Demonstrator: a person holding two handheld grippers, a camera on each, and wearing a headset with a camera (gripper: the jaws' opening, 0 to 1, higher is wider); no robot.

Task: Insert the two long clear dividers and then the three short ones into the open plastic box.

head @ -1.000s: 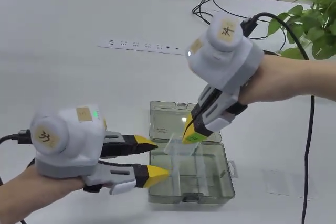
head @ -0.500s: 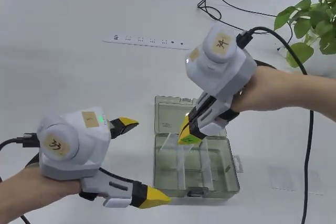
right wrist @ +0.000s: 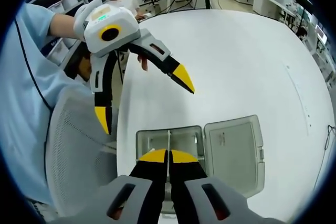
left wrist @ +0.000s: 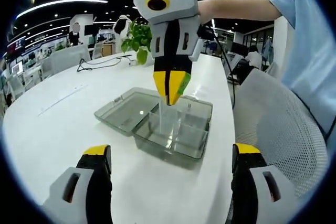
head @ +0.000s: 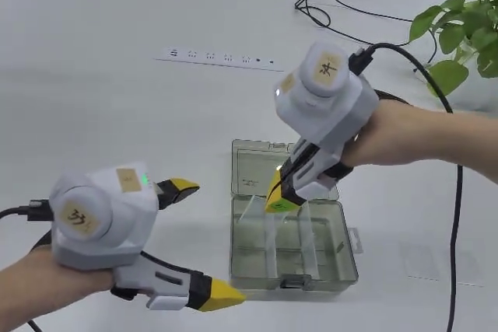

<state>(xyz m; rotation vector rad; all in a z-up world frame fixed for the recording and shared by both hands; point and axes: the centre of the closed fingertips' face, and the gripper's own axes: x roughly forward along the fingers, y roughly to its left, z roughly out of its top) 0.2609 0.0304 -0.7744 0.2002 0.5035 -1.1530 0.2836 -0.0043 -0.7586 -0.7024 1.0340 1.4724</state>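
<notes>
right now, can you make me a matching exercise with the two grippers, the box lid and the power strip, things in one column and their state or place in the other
Things
1. left white gripper with yellow tips
2. right white gripper with yellow tips
3. hinged lid of the clear plastic box
4. long white power strip

States or places
a. lies on the white table, beyond the box
b. folded back flat on the table
c. jaws wide apart, off to the side of the box
d. shut on a clear divider over the box

Pairs: 1-c, 2-d, 3-b, 4-a
</notes>
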